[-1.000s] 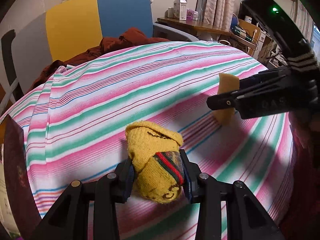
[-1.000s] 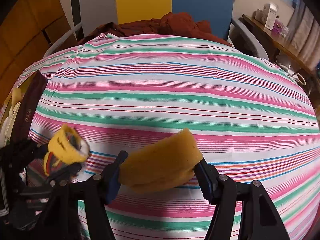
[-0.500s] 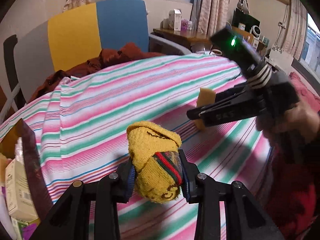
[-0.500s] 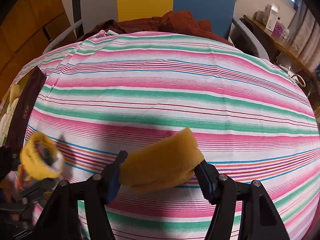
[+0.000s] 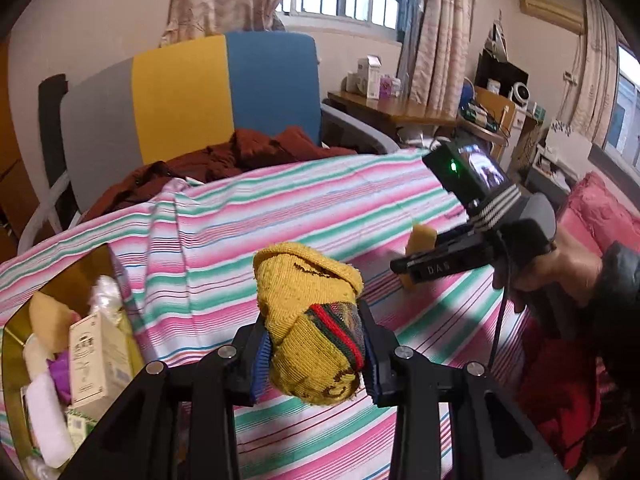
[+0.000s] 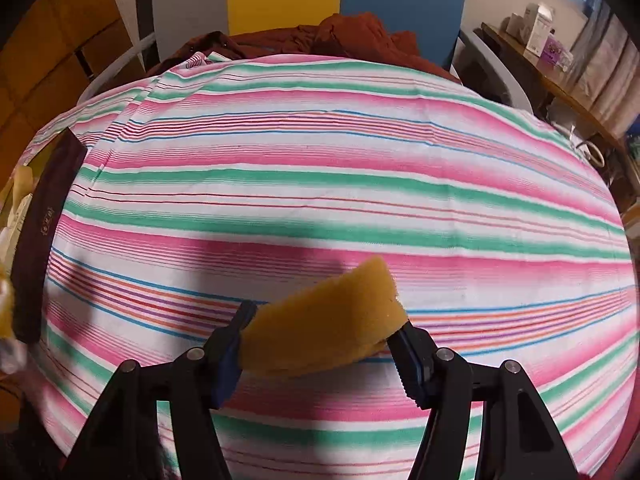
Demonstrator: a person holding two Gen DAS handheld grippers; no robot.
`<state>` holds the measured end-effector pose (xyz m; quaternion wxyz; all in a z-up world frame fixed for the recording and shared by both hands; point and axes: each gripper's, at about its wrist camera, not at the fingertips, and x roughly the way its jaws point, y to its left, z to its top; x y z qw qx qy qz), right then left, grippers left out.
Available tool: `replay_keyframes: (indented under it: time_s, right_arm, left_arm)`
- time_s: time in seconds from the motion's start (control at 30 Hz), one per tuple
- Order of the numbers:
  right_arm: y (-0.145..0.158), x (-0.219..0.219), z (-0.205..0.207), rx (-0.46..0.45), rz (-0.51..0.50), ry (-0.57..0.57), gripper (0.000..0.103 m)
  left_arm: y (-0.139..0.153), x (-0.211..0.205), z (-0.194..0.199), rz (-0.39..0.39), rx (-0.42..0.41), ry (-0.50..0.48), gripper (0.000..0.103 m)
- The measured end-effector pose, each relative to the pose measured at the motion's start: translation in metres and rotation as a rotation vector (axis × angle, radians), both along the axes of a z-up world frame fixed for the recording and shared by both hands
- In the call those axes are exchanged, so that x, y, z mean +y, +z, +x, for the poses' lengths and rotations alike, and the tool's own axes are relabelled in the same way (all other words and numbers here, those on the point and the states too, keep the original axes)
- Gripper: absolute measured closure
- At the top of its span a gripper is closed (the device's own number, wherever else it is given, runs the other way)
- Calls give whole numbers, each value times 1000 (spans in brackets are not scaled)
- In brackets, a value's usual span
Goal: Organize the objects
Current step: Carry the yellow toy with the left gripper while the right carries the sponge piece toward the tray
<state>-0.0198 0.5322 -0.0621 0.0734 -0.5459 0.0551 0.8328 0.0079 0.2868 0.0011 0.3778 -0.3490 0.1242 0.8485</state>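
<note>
The left gripper point(image 5: 314, 354) is seen pinching a rolled yellow sock point(image 5: 310, 320) with a red and green band, its blue-padded fingers point(image 5: 256, 364) pressed in on either side, the sock held up off the striped cloth point(image 5: 280, 216). Over on the right, the right gripper point(image 6: 320, 344) is clamped on a yellow sponge point(image 6: 324, 328), which is tilted, one corner raised above the pink, green and white stripes. From the left wrist view the right gripper point(image 5: 416, 258) is shown side on, gripped by the right hand point(image 5: 560, 276), the sponge point(image 5: 420, 240) poking out past its fingers, well apart from the sock. At the lower left a gold box point(image 5: 92, 264) is seen, filled with a small carton point(image 5: 94, 360), a white roll point(image 5: 48, 420) and a purple item. Behind the cloth, a dark red garment point(image 5: 240, 156) is heaped on a grey, yellow and blue chair point(image 5: 200, 96).
</note>
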Motion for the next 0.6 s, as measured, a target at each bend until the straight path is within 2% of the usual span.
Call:
replay_keyframes:
  time_s: [0.17, 0.37, 0.6]
  right_arm:
    - [11, -22, 2, 0, -4, -1, 38]
    - [33, -65, 3, 58, -25, 52, 38]
    - [64, -127, 0, 157, -76, 141, 38]
  left_arm:
    - [8, -23, -5, 30, 7, 39, 66]
    - [11, -65, -15, 73, -18, 120, 66]
    - [13, -148, -42, 118, -39, 305, 66]
